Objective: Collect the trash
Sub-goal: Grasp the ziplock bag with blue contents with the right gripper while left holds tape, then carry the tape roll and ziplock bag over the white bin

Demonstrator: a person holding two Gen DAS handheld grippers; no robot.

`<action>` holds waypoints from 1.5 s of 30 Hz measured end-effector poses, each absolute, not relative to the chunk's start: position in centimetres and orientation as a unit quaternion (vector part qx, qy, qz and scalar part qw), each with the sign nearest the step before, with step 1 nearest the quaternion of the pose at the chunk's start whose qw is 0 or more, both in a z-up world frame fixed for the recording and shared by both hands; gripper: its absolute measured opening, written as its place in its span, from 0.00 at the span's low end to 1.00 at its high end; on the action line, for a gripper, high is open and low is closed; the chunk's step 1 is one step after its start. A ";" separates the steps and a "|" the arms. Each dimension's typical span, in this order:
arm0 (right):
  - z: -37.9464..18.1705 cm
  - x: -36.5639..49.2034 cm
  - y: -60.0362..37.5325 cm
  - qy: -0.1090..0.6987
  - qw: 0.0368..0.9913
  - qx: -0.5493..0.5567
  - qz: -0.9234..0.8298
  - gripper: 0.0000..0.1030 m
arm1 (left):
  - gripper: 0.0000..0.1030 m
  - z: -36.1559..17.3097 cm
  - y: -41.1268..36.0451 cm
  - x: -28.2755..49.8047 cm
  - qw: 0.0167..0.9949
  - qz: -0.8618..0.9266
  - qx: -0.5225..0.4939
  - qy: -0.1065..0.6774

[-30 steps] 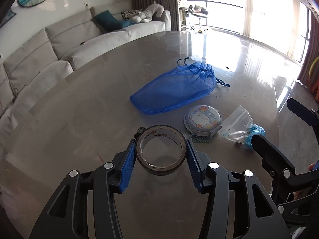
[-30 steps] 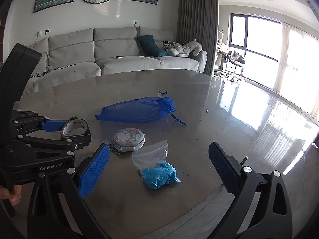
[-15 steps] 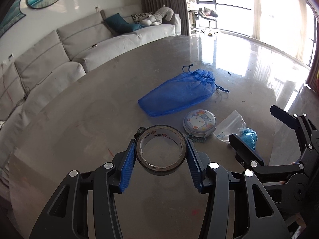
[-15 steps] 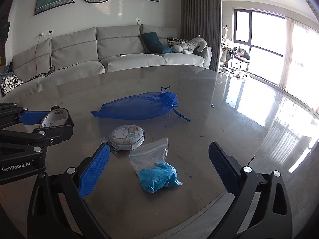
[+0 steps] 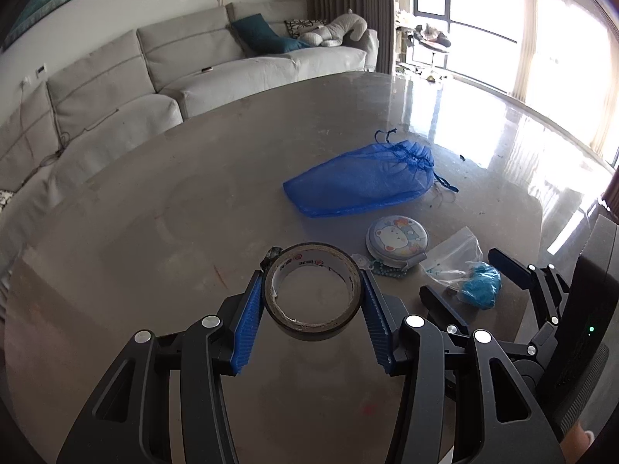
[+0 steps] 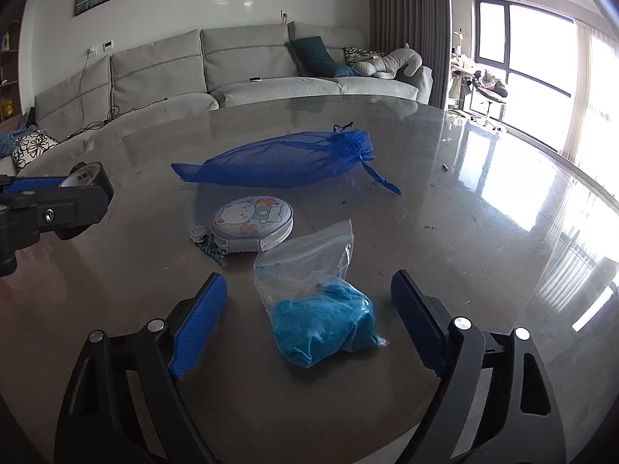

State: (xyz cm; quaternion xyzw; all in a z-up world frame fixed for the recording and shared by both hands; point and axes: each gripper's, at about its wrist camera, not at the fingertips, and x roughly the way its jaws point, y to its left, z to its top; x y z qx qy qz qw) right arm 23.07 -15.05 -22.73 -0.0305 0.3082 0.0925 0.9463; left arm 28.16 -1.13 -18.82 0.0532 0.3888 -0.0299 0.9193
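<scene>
My left gripper (image 5: 313, 290) is shut on a roll of brown tape (image 5: 314, 321) and holds it above the round table (image 5: 154, 239). The tape also shows at the left of the right wrist view (image 6: 83, 176). My right gripper (image 6: 309, 301) is open, its jaws on either side of a clear zip bag with a blue wad inside (image 6: 323, 321), close above the table. The zip bag also lies at the right in the left wrist view (image 5: 470, 282). A blue mesh drawstring bag (image 6: 286, 158) lies further back.
A round tin with a bear picture (image 6: 251, 222) and a bead string (image 6: 212, 251) lie between the zip bag and the mesh bag. A grey sofa (image 6: 232, 73) stands behind the table. Bright windows (image 6: 541, 62) are at the right.
My right gripper has come lower and closer, so the zip bag now sits between its jaws. My left gripper still holds the tape and has shifted a little left.
</scene>
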 end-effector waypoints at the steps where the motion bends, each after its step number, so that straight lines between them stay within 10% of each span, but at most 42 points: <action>1: -22.8 22.8 -15.0 0.306 0.947 -0.029 0.096 0.75 | 0.47 -18.8 -1.1 28.2 0.920 -0.028 0.055 0.387; 3: -22.5 22.5 -15.1 0.305 0.947 -0.032 0.096 0.48 | 0.47 -18.9 -0.9 28.2 0.920 -0.028 0.053 0.388; 6: -22.3 22.5 -14.8 0.308 0.946 -0.039 0.098 0.41 | 0.47 -19.0 -0.7 28.3 0.918 -0.030 0.048 0.392; 45: -13.4 2.5 -21.0 0.268 0.962 -0.005 -0.042 0.39 | 0.47 -18.9 -8.5 13.9 0.909 -0.218 0.080 0.347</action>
